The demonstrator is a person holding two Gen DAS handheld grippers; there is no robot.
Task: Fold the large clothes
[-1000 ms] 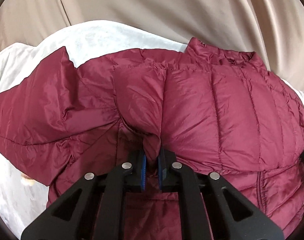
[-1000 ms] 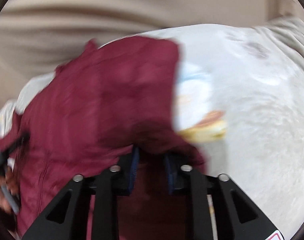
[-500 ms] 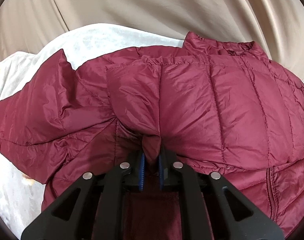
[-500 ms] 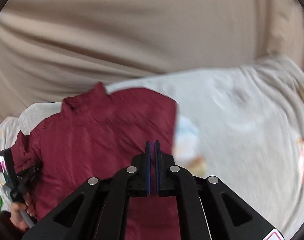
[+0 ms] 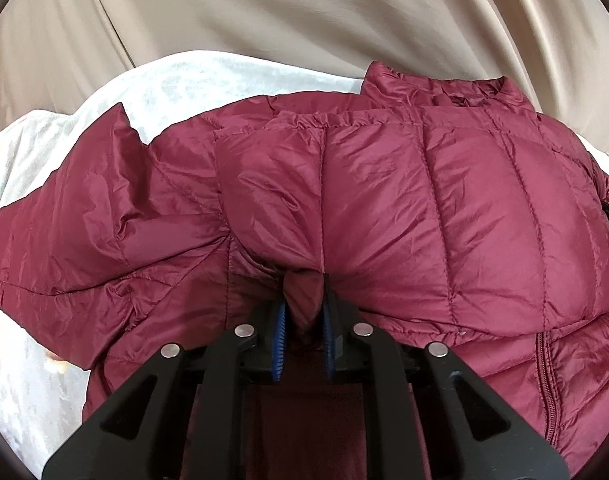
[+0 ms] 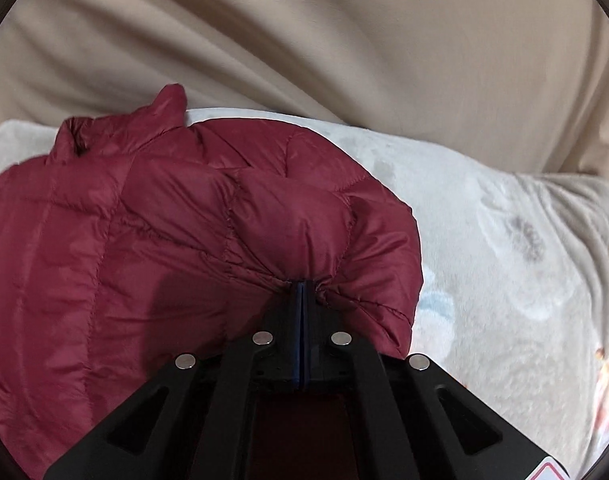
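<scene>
A dark red quilted down jacket [image 5: 484,208] lies on a white blanket, collar [image 5: 444,88] at the far side and one sleeve [image 5: 64,220] spread out to the left. My left gripper [image 5: 303,300] has a pinched ridge of the jacket's cloth between its blue pads, and its jaws are opening. In the right wrist view the jacket [image 6: 104,260] fills the left half, its right side folded over. My right gripper [image 6: 303,292] is shut, pads together, tips pushed into the puckered folded edge. No cloth shows between them.
The white fleece blanket [image 6: 504,240] with faint prints stretches bare to the right of the jacket and shows behind it [image 5: 184,80]. Beige draped fabric [image 5: 304,8] rises along the far side.
The right gripper let go of the jacket's edge, shut, and swung in against the folded right side. The left gripper's pads stand a little wider around the same pinch.
</scene>
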